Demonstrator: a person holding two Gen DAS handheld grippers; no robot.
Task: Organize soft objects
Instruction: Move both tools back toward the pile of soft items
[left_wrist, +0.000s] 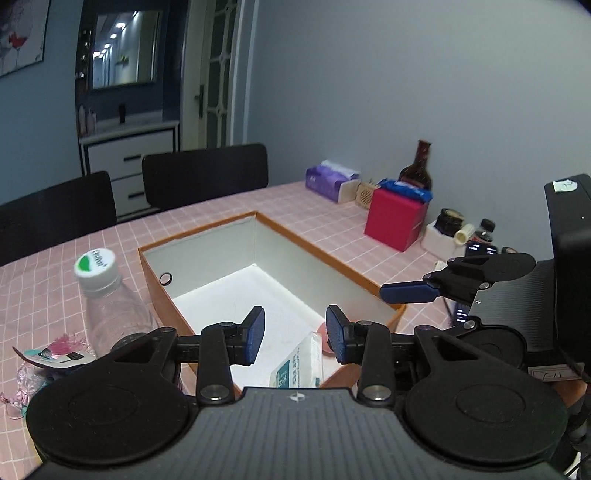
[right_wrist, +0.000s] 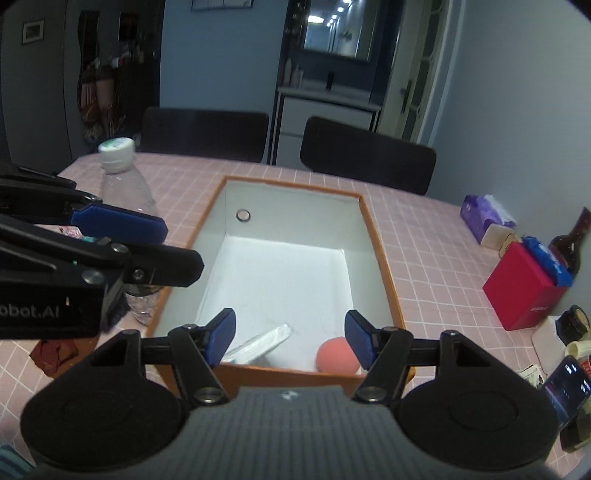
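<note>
An orange box (left_wrist: 325, 254) with a white inside stands open on the pink checked table; it also shows in the right wrist view (right_wrist: 380, 251). In its near end lie a white tissue pack (left_wrist: 299, 365) (right_wrist: 262, 341) and a pink soft ball (right_wrist: 337, 355) (left_wrist: 324, 339). My left gripper (left_wrist: 295, 338) is open and empty above the box's near end. My right gripper (right_wrist: 291, 338) is open and empty above the box's near edge. A dark red cloth (right_wrist: 53, 353) lies on the table left of the box. A pink fluffy item (left_wrist: 55, 354) lies by the bottle.
A clear water bottle (left_wrist: 107, 306) (right_wrist: 125, 192) stands left of the box. A red carton (left_wrist: 397, 218) (right_wrist: 524, 288), a purple tissue box (left_wrist: 332, 181), a dark bottle (left_wrist: 419, 168), jars and a phone (right_wrist: 565, 387) are at the right. Two black chairs (right_wrist: 365, 155) stand behind.
</note>
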